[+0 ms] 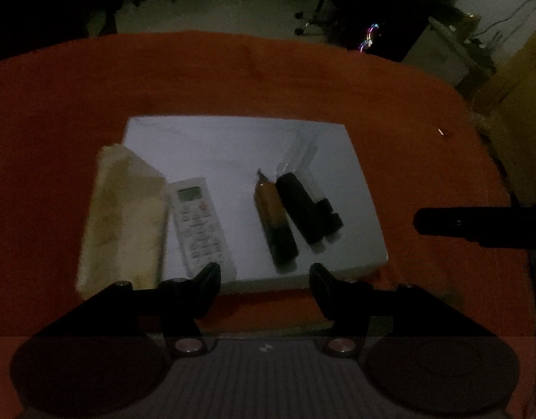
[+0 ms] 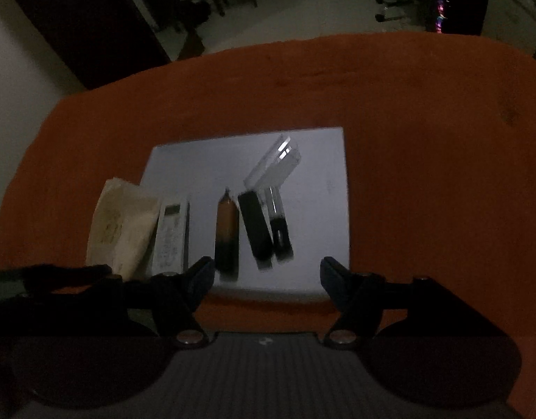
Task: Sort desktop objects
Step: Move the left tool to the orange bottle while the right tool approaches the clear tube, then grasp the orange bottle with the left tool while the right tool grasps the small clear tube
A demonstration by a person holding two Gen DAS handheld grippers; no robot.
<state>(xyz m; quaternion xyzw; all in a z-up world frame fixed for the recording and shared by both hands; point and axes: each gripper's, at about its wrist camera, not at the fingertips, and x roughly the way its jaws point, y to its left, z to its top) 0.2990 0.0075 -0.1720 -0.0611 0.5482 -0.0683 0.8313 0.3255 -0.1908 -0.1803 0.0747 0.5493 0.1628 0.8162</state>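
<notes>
Hovering at the near edge of the scene, the left gripper (image 1: 264, 272) and the right gripper (image 2: 266, 267) both have their fingers spread wide with nothing between them, so neither is carrying anything at this moment.

Just past the fingertips lies a white board (image 1: 233, 146) resting on the orange tabletop (image 1: 233, 76). On its near half four things lie side by side, all running roughly near to far: a white remote control (image 1: 198, 223) at the left, an orange-and-black marker (image 1: 275, 220) in the middle, then a black oblong case (image 1: 299, 206) with a smaller dark piece (image 1: 329, 214) touching its right side. Beside the remote, overlapping the board's left edge, sits a pale tissue pack (image 1: 123, 216).

Farther on, a clear plastic box (image 2: 276, 162) lies tilted on the board beyond the black case, near its far end.

Judging by the neat row, the sorting looks well advanced, perhaps finished. What could remain is squaring up the clear box, though the dim light leaves that uncertain.

Beyond the tabletop's far edge is a dark room floor.
</notes>
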